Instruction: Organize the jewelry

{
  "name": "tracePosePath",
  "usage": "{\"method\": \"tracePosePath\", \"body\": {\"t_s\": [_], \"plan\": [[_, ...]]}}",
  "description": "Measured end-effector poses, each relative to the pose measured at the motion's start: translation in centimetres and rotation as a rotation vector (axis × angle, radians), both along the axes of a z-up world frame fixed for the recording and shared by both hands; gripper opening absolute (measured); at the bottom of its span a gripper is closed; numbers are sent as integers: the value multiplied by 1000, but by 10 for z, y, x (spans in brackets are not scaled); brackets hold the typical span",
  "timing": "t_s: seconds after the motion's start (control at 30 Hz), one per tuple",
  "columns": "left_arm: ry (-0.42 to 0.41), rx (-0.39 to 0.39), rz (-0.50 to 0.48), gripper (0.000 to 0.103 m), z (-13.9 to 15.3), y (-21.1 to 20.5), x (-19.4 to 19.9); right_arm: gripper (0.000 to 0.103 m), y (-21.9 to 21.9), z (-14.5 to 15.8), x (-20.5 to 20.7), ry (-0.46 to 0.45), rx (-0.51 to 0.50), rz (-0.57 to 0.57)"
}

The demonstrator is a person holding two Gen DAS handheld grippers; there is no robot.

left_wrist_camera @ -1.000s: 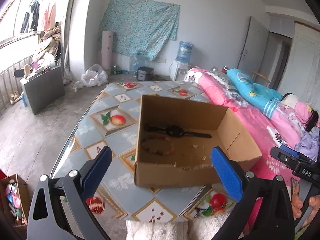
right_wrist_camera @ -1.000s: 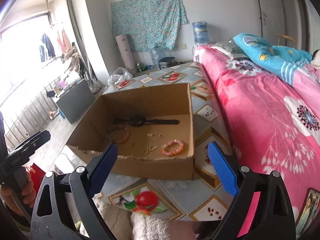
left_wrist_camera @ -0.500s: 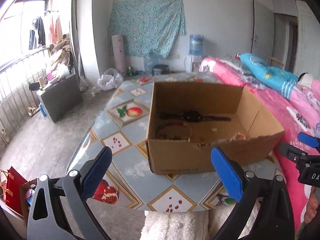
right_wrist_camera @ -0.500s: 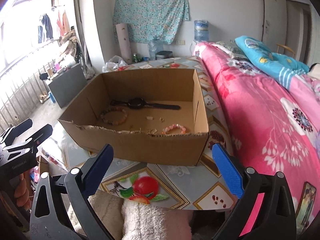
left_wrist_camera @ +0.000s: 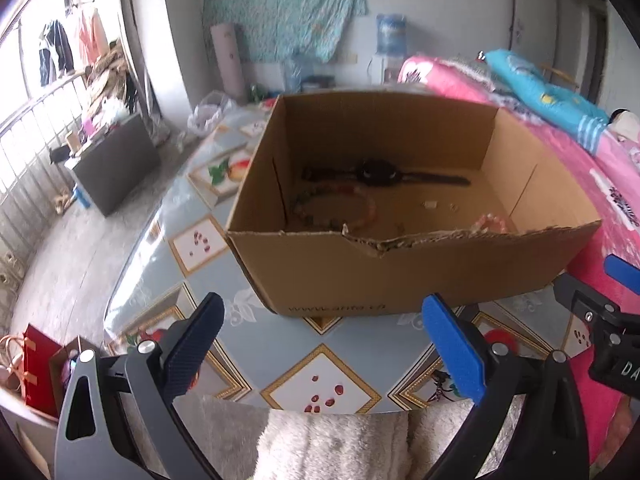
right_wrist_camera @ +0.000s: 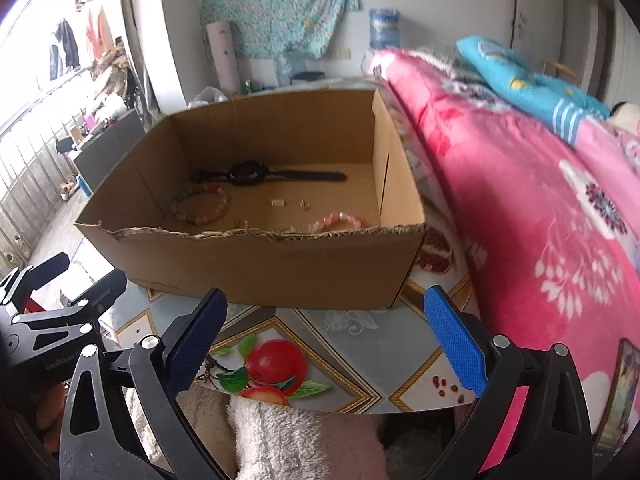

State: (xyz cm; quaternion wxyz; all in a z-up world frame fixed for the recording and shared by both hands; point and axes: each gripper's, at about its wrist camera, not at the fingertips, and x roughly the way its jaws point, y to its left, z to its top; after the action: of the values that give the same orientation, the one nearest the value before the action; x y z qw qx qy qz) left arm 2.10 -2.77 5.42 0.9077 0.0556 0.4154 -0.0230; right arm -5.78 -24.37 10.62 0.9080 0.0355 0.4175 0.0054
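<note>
An open cardboard box (left_wrist_camera: 400, 276) (right_wrist_camera: 260, 264) stands on a table with a fruit-patterned cloth (left_wrist_camera: 320, 380) (right_wrist_camera: 360, 332). Inside lie a black wristwatch (left_wrist_camera: 378, 173) (right_wrist_camera: 248, 174), a multicoloured bead bracelet (left_wrist_camera: 332, 210) (right_wrist_camera: 200, 206), a pink bead bracelet (left_wrist_camera: 492, 222) (right_wrist_camera: 338, 221) and a few small pieces (right_wrist_camera: 278, 202). My left gripper (left_wrist_camera: 322, 340) is open in front of the box with nothing between its fingers. My right gripper (right_wrist_camera: 326, 332) is open too, also in front of the box and empty.
A bed with a pink floral blanket (right_wrist_camera: 540, 200) (left_wrist_camera: 592, 168) runs along the table's right side. A white fluffy cloth (left_wrist_camera: 332, 440) (right_wrist_camera: 300, 440) lies below the near table edge. A grey cabinet (left_wrist_camera: 116, 164) and a railing stand at the left; a red bag (left_wrist_camera: 38, 368) sits on the floor.
Both grippers have dropped lower and drawn back toward the near table edge, so the box's front wall now hides more of its floor. Both stay open. The jewellery has not moved.
</note>
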Motion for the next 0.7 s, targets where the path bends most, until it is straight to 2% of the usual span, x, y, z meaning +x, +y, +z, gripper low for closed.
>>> {"method": "tracePosePath", "body": {"t_s": [0.27, 0.7], "plan": [[71, 5, 8, 97, -12, -5, 8, 95, 8, -10, 12, 42, 12, 15], [74, 0, 17, 97, -9, -4, 13, 95, 10, -13, 16, 48, -24, 2]]}}
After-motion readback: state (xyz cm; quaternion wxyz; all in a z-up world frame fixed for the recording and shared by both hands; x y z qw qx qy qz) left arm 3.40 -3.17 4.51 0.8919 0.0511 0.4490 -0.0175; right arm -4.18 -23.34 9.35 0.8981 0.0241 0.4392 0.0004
